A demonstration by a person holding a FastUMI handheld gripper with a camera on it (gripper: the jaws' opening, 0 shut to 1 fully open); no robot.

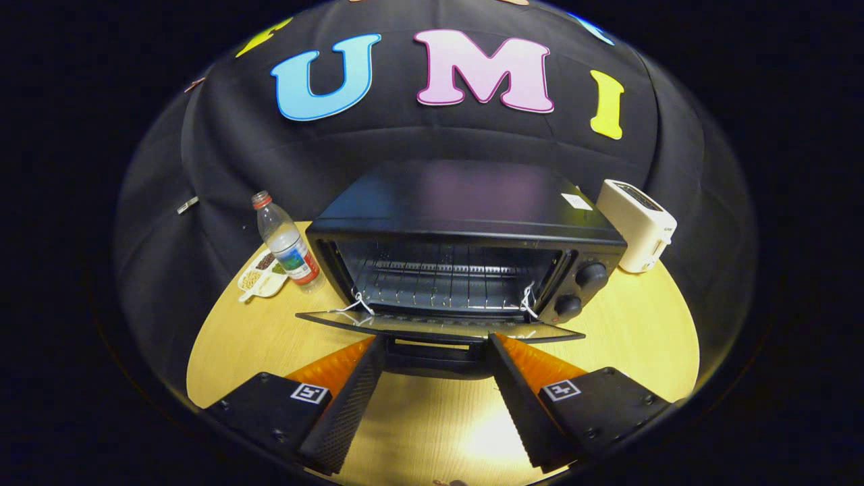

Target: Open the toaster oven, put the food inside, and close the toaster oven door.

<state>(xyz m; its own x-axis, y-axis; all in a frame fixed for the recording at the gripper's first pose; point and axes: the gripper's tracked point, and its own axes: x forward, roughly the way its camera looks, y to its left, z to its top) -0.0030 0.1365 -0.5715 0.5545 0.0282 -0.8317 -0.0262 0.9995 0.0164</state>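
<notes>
Gripper view: spread gripper (437,345) flanking toaster oven door (439,329) handle.

A clear plastic water bottle (286,244) with a red cap stands upright on the round wooden table (634,324), towards its back on the left. Just beside the bottle, touching or nearly touching its base (hard to tell which), lies a small pale divided dish (258,280) holding bits of brown, yellowish and green stuff in separate compartments. On the far right of the table, well apart from the bottle, a white pop-up toaster (637,225) stands upright, its side lever facing forward.
</notes>
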